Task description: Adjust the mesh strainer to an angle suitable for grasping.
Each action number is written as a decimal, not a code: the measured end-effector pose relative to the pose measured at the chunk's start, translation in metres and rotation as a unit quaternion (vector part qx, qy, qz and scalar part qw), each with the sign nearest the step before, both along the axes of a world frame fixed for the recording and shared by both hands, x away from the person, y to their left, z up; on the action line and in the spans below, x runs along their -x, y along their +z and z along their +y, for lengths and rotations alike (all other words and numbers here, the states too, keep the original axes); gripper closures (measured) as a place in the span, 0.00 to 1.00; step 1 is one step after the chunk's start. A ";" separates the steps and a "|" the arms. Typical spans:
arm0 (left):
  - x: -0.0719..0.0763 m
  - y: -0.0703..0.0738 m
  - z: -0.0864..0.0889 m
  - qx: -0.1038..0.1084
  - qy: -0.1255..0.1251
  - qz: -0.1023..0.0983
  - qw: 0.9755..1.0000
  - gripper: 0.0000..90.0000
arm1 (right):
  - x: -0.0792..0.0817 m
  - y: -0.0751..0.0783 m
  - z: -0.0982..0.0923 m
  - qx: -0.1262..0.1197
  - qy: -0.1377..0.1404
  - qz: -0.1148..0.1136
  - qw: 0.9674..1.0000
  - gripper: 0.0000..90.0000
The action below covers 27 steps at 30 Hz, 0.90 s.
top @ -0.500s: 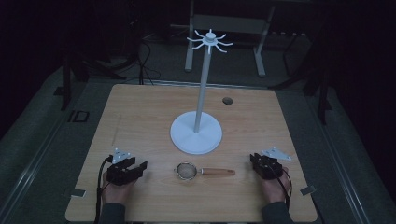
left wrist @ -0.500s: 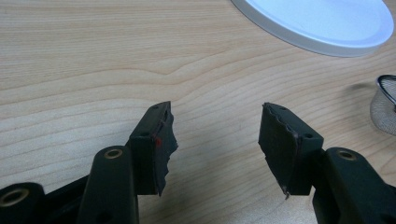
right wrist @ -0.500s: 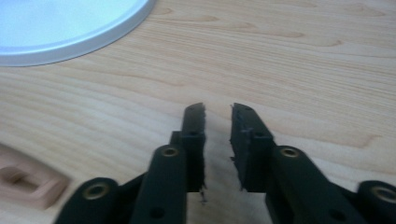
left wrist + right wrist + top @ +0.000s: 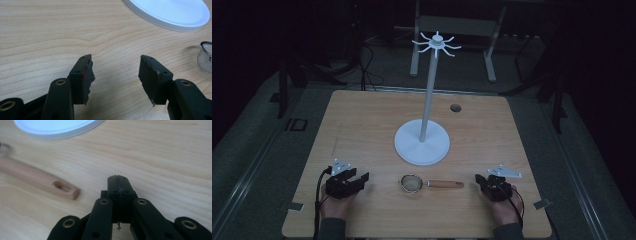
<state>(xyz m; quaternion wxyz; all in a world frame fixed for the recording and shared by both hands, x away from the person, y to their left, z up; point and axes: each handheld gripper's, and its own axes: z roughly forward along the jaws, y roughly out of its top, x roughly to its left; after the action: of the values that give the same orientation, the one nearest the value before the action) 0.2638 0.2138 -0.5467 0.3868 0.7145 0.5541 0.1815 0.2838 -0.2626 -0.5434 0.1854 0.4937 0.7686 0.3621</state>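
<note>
A small mesh strainer (image 4: pixel 412 183) with a wooden handle (image 4: pixel 444 184) lies on the wooden table (image 4: pixel 362 125) near its front edge, between both hands. Behind it stands a white hook stand (image 4: pixel 428 107) with a round base (image 4: pixel 422 146) and a ring of hooks on top. My left gripper (image 4: pixel 360 178) rests at the front left, open, nothing between its jaws; in the left gripper view (image 4: pixel 115 67) the strainer's mesh bowl (image 4: pixel 205 57) lies to its right. My right gripper (image 4: pixel 482 179) rests at the front right, shut and empty; the right gripper view (image 4: pixel 118 180) shows the handle's end (image 4: pixel 62 187) just left of it.
A small dark hole (image 4: pixel 455 107) sits in the tabletop at the back right. Dark floor, cables and a metal frame (image 4: pixel 452 30) lie beyond the far edge. Bare wood stretches between the stand's base and the table's sides.
</note>
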 end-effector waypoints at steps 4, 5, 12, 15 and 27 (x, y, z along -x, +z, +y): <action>0.000 0.000 0.001 -0.001 0.000 0.000 1.000 0.50 | 0.004 -0.003 0.002 -0.008 0.005 0.016 1.000 1.00; 0.000 0.000 0.000 -0.001 0.000 0.000 1.000 0.50 | 0.005 -0.003 0.004 -0.015 0.006 0.021 1.000 1.00; 0.001 0.001 0.001 -0.002 0.000 -0.001 1.000 0.50 | 0.007 -0.007 0.022 -0.013 0.037 0.030 0.999 1.00; 0.001 0.000 0.001 -0.001 0.000 -0.002 1.000 0.50 | 0.003 -0.008 0.030 -0.011 0.040 0.032 0.999 1.00; 0.003 0.008 -0.008 0.001 -0.020 -0.023 1.000 0.50 | -0.018 -0.013 0.055 -0.025 0.053 0.036 0.998 1.00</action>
<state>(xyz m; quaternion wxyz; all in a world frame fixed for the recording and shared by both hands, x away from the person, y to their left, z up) 0.2605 0.2057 -0.5392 0.4037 0.7209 0.5304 0.1899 0.3017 -0.2073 -0.5563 0.1256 0.4696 0.7907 0.3721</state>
